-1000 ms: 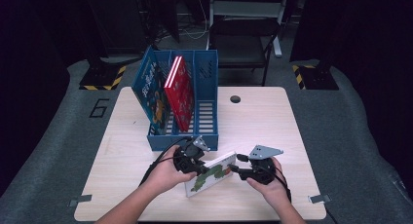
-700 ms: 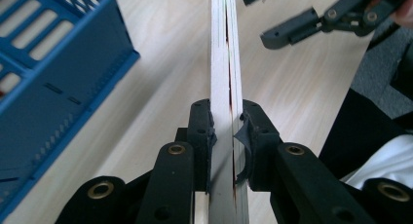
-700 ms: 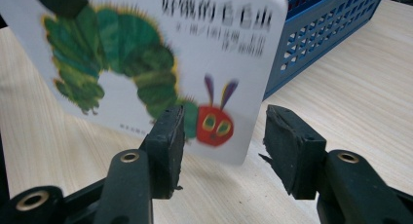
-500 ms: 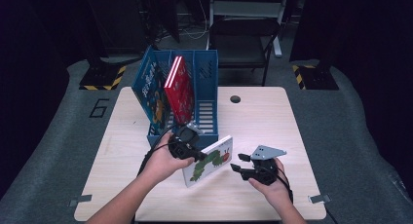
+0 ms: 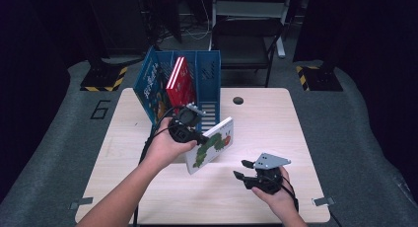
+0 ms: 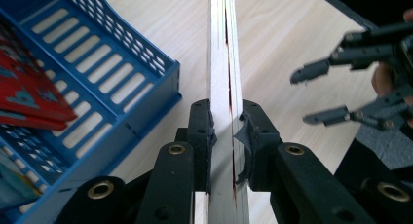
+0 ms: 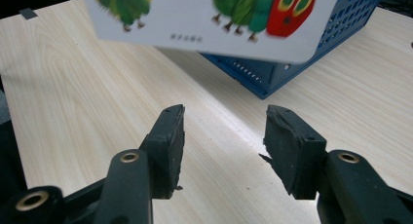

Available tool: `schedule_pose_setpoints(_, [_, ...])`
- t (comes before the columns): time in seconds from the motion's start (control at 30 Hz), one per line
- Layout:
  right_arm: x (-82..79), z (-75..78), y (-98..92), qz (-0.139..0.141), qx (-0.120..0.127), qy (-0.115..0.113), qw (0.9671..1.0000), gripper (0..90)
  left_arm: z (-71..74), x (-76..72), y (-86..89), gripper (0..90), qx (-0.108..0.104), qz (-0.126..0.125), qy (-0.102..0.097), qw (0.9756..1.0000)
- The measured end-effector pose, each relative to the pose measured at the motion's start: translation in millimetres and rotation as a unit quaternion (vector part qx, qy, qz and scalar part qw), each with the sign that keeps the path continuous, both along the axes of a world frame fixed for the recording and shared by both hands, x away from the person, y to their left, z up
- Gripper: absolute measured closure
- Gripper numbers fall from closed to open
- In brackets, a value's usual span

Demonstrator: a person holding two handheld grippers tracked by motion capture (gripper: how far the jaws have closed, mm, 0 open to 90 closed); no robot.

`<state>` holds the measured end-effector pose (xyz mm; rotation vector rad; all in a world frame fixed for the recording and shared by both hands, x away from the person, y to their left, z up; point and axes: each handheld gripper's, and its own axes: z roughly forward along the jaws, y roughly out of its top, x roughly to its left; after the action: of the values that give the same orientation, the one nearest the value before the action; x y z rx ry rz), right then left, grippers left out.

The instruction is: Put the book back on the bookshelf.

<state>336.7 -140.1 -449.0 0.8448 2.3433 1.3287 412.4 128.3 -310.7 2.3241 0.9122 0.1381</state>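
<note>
White book with green caterpillar; blue rack.

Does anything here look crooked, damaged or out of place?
Mostly tidy. The red book leans at a slant inside the blue rack rather than standing straight. The caterpillar book is tilted too, but only because the left claw grips it above the table.

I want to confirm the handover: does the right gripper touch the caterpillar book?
Apart. In the right gripper view, the right gripper stands open with bare table between its jaws, and the caterpillar book hangs above and beyond them.
</note>
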Motion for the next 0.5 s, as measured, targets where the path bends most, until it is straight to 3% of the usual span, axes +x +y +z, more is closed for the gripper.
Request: schedule_pose_setpoints(0.5, [2.5, -4.7, -2.4, -0.003, -0.003, 0.01, 0.9999, 49.1, 23.7, 26.5, 12.3, 76.8, -0.014, 0.057, -0.016, 0.9981])
